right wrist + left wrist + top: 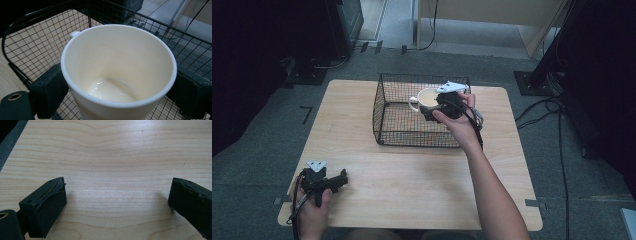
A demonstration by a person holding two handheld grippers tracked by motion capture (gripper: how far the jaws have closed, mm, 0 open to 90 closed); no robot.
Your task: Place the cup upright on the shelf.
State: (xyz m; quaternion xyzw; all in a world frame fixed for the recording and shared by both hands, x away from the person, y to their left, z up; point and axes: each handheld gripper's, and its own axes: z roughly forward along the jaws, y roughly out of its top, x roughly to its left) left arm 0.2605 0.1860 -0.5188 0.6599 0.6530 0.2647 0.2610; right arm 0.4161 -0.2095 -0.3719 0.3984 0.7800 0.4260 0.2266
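A cream mug with a handle on its left side is inside the black wire basket at the back middle of the table. My right gripper is shut on the mug, one jaw on each side of its wall. In the right gripper view the empty mug sits upright between the jaws, its handle pointing away. My left gripper rests near the table's front left corner, open, and in the left gripper view its jaws stand wide apart over bare wood.
The wooden table stands on grey carpet. Cables run along the floor to the right. Dark equipment and a wooden cabinet stand beyond the far edge.
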